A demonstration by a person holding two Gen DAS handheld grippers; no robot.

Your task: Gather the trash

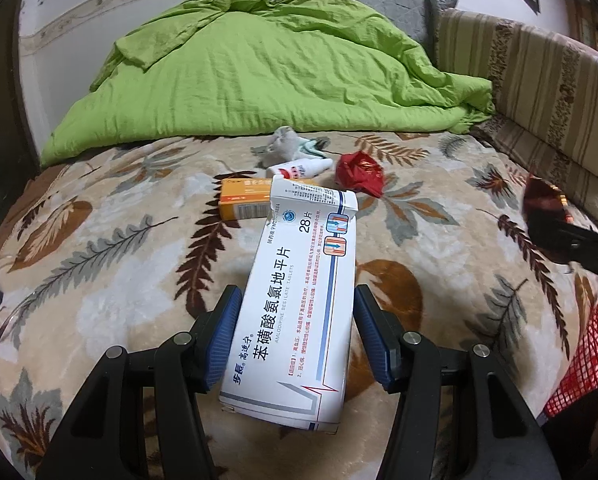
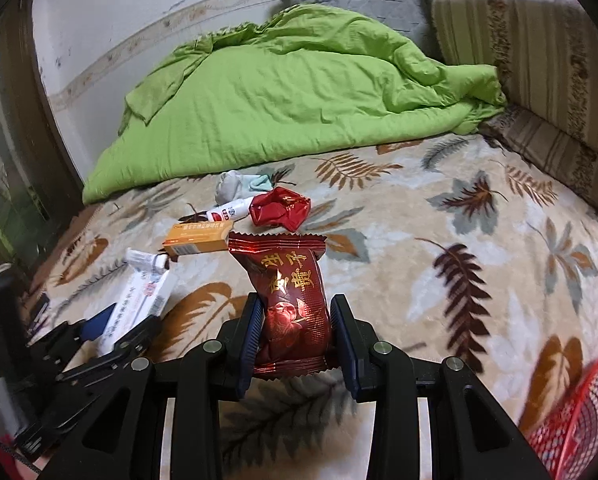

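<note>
Two grippers hold trash above a bed (image 1: 99, 280) covered by a beige leaf-patterned blanket.

A crumpled lime-green quilt (image 1: 259, 72) lies at the far side of the bed, and a red mesh plastic basket (image 2: 579, 420) sits at the near right edge. The left gripper (image 1: 295, 332) pinches a white cardboard medicine box (image 1: 299, 300) printed "AMLODIPINE BESILATE TABLETS", "28片" and "苯磺酸氨氯地平片". The right gripper (image 2: 295, 332) pinches a dark red foil snack packet (image 2: 291, 296) with gold Chinese characters I cannot read. On the blanket beyond lie an orange cardboard box (image 1: 245, 198), a crumpled red foil wrapper (image 1: 359, 172), a small white bottle with red label (image 1: 299, 168) and a grey-white wad of cloth (image 1: 287, 144), all close together.
</note>
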